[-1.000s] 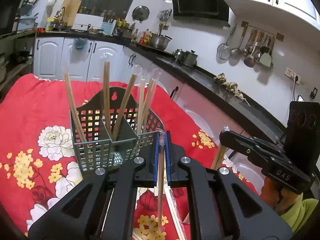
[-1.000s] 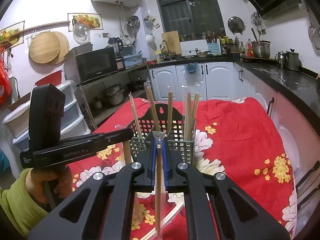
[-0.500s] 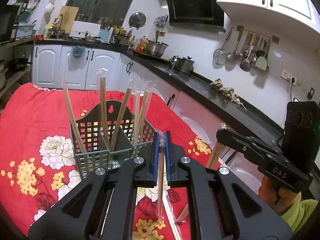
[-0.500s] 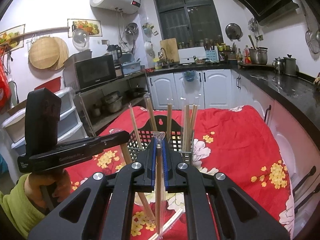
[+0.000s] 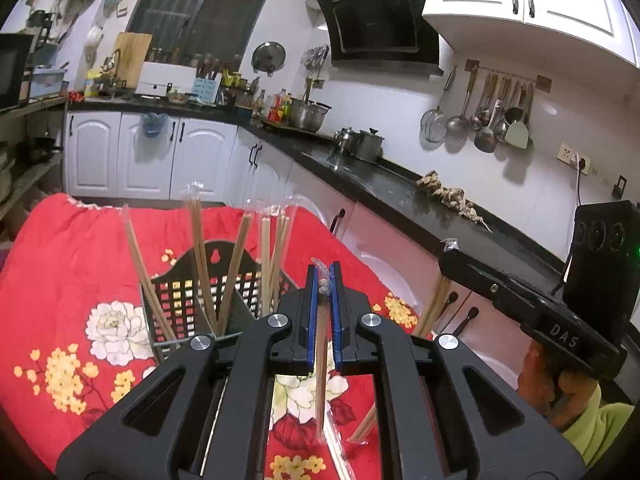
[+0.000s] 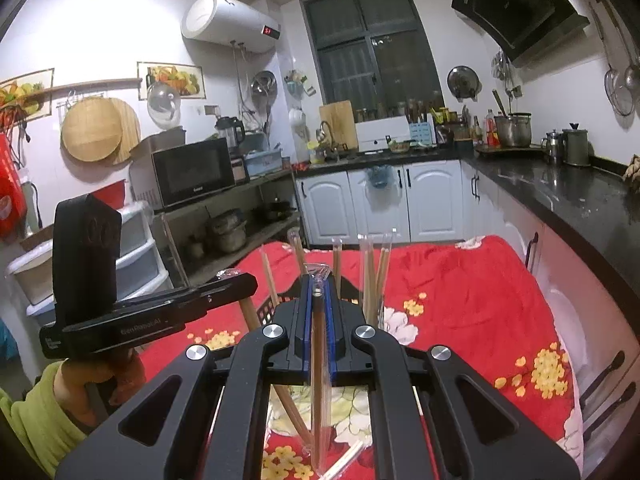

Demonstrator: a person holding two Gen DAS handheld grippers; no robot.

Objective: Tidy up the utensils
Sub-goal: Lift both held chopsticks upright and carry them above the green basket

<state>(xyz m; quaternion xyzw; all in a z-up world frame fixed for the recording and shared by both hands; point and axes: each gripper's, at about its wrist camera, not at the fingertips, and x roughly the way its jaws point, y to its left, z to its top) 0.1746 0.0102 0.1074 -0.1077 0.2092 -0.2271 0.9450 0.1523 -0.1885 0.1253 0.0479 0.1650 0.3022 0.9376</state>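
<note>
Each of your claws is pinching one wrapped pair of chopsticks near its top, so the sticks hang almost upright below the pads: the left claw (image 5: 323, 280) on its left pair (image 5: 320, 360), the right claw (image 6: 317, 284) on its right pair (image 6: 318, 380). The black basket (image 5: 224, 280) stands on the red floral desk (image 5: 60, 280) ahead and lower, slightly left of your left claw, which looks nearer. Keep the long axis vertical to drop in.
</note>
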